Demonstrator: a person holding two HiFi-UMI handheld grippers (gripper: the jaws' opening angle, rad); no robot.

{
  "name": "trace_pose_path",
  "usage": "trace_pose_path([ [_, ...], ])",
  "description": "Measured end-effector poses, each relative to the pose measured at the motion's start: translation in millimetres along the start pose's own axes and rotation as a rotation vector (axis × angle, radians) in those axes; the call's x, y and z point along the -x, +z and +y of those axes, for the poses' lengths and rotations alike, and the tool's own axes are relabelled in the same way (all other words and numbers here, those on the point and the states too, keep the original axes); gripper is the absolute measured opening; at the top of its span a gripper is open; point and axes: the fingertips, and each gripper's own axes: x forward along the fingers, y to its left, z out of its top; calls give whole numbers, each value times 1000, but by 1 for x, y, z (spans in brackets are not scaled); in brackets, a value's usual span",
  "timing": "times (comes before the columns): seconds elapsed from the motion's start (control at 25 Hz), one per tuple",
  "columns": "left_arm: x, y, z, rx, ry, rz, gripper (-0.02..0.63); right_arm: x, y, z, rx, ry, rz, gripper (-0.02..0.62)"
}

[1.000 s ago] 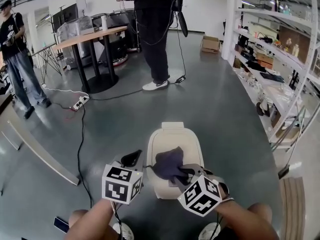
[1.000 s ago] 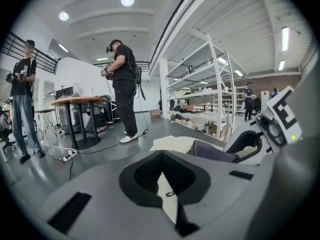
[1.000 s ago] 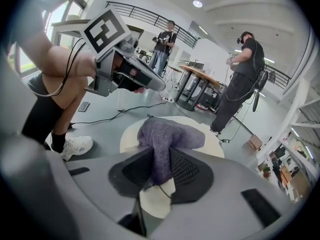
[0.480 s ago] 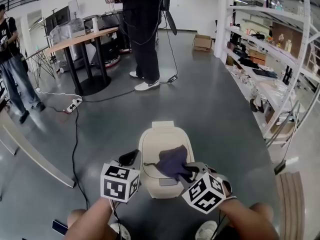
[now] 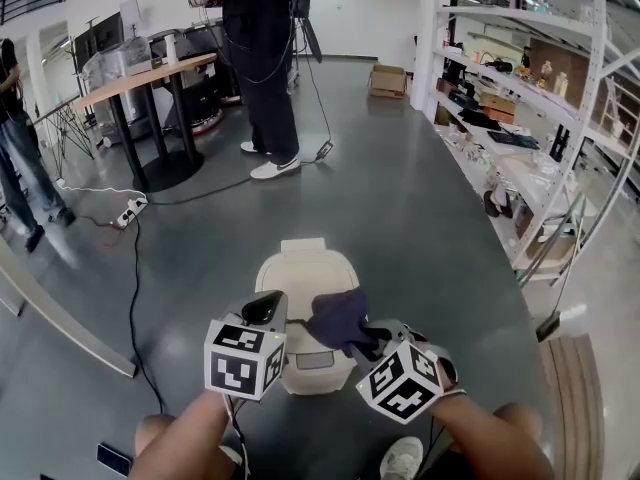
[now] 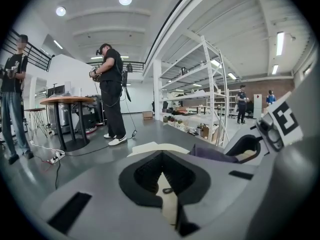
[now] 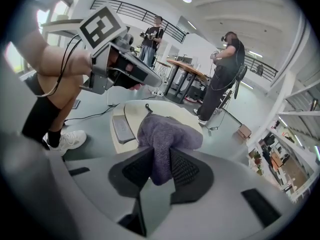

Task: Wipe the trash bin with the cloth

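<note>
Fingers (image 7: pixel 185 170) of the right gripper (image 7: pixel 161 156) are pinching a fold of the purple-grey cloth (image 7: pixel 167 134). The rest of the cloth is bunched just ahead of them and seems to lie on the cream lid of the trash bin (image 7: pixel 131 111). In the head view it covers the lid's half on that gripper's side. The left gripper (image 6: pixel 163 159) has its fingers (image 6: pixel 144 175) pressed together at the tips, with nothing held. Through a slit behind the tips only the bin's lid shows. Seen from the right gripper view, it hangs over the far edge of the lid and looks clear of it, though I cannot be sure of contact.

Beyond both sets of fingers lies open grey floor (image 5: pixel 400 218), with a standing person (image 5: pixel 262 58) well off.

As for progress, I judge the wiping to be barely begun or in its early strokes. The cloth is gripped and brought to the lid, but nothing shows which surface has been cleaned. The lid's bare half nearer the left fingers, the grey panel (image 5: pixel 313 361) at the bin's near end and the bin's walls all appear left to do.
</note>
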Motion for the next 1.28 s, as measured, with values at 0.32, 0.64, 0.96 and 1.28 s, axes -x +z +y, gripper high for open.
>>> trace_pose_path([
  [0.32,8,4,3,-8,14,-13,0,18,28,6,-16,-58,-115,92],
  [0.64,53,-19,27,0,51,24,0,37,58,52,-25,-32,-172,91],
  [0.96,105,-24,26,0,30,-9,0,60,64,118,-73,94,-168,92],
  [1.28,122,-48,43,-54,66,15,0,54,73,178,-47,259,-136,92],
])
